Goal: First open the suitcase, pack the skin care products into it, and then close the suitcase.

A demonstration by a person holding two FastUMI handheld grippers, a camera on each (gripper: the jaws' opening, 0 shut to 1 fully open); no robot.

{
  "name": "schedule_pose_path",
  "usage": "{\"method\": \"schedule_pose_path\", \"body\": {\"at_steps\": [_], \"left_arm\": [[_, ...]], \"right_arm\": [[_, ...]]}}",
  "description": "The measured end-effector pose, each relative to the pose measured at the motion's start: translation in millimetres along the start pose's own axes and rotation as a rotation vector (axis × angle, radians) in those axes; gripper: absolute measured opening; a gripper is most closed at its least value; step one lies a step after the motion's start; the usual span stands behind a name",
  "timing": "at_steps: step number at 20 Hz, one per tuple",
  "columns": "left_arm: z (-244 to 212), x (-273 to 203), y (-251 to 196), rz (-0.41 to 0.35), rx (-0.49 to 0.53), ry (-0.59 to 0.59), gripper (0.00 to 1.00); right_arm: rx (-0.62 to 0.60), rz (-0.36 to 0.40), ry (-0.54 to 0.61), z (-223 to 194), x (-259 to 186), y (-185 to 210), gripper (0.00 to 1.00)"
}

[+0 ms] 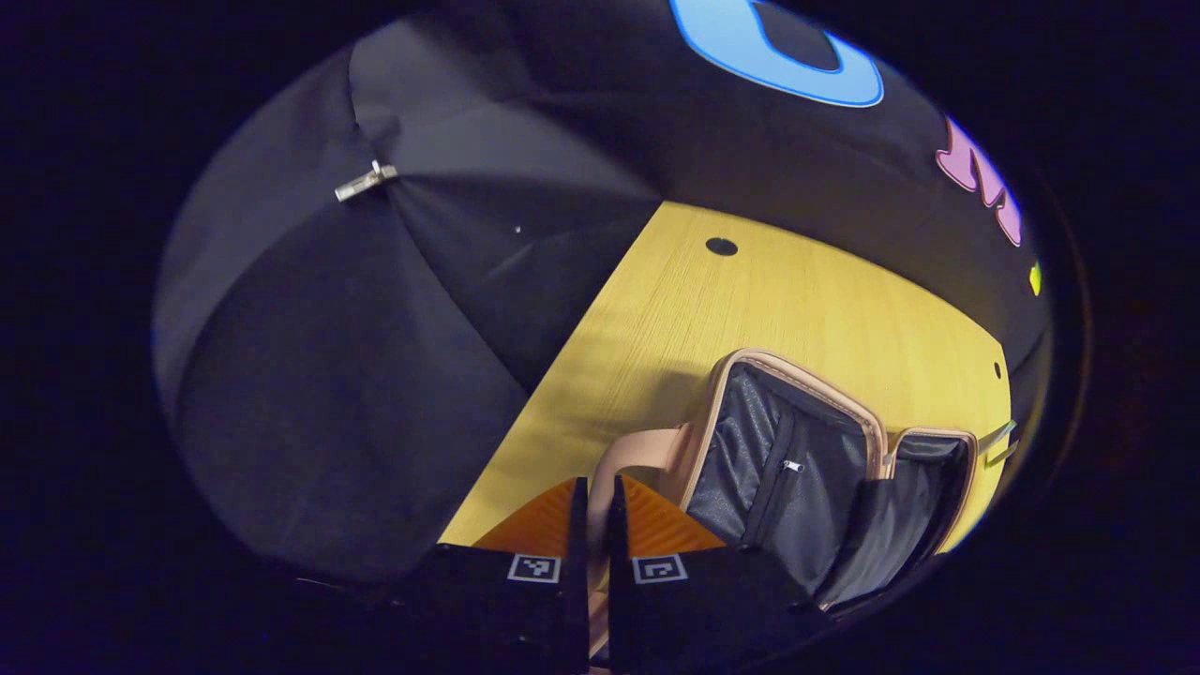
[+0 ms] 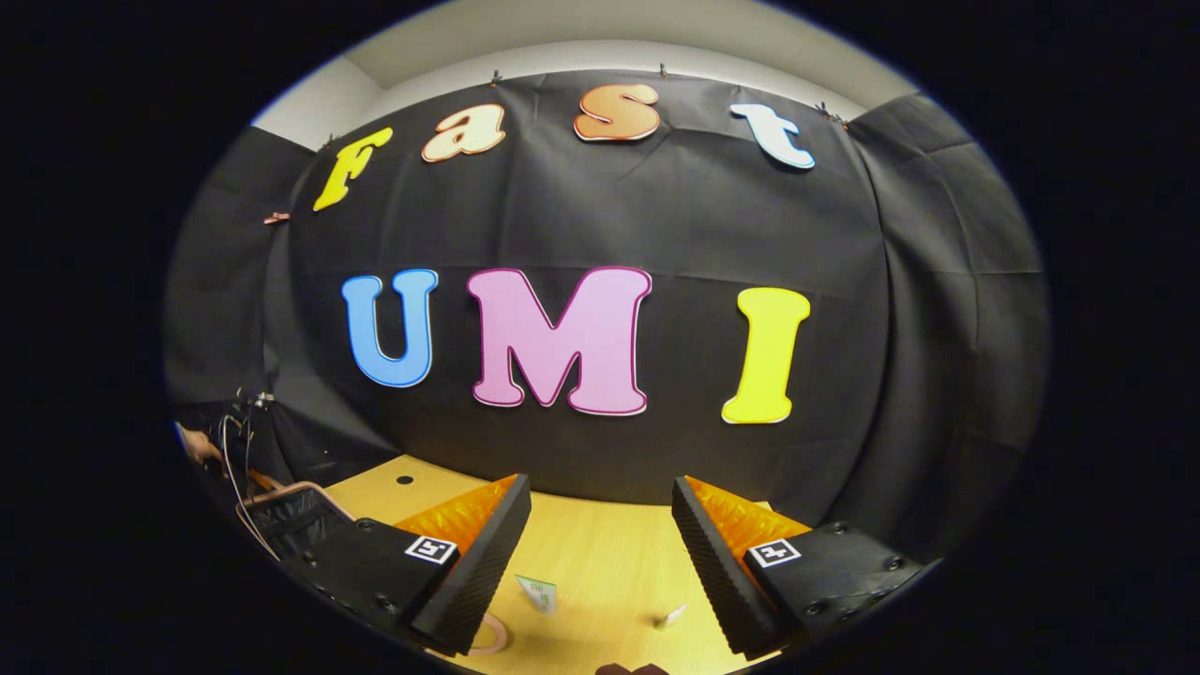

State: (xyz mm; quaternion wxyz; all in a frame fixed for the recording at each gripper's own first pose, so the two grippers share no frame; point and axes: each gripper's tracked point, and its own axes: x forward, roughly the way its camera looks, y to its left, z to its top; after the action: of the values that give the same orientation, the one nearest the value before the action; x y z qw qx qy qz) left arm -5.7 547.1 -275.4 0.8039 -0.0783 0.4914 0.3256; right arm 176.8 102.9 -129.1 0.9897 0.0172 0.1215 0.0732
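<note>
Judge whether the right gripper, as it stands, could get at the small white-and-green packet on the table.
Probably yes. The right gripper is open, and the packet lies on the bare table just ahead between its fingers, with nothing visible blocking it.

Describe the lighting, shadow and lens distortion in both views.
Left gripper view: the table is brightly lit, its edges bowed by the fisheye; the suitcase casts a soft shadow. Right gripper view: even light, cloth wall bulging outward.

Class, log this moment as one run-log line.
suitcase: open on table | left gripper: shut on suitcase rim | right gripper: open, empty
</note>
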Motion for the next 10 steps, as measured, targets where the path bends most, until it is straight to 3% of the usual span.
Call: {"method": "schedule_pose_path", "body": {"at_steps": [4, 7, 8, 10], "left_arm": [[-21, 48, 5, -0.083, -0.031, 0.061, 0.15], [-21, 60, 19, -0.098, 0.023, 0.049, 0.21], [-17, 57, 20, -0.108, 0.026, 0.025, 0.5], [-1, 51, 18, -0.132, 0.016, -0.057, 0.88]], "right_arm": [[0.058, -0.068, 0.002, 3, 4, 11, 0.96], [0.074, -0.135, 0.0, 3, 4, 4, 0.96], [0.07, -0.167, -0.005, 3, 3, -3, 0.96], [0.051, -0.222, -0.024, 2, 1, -16, 0.96]]}}
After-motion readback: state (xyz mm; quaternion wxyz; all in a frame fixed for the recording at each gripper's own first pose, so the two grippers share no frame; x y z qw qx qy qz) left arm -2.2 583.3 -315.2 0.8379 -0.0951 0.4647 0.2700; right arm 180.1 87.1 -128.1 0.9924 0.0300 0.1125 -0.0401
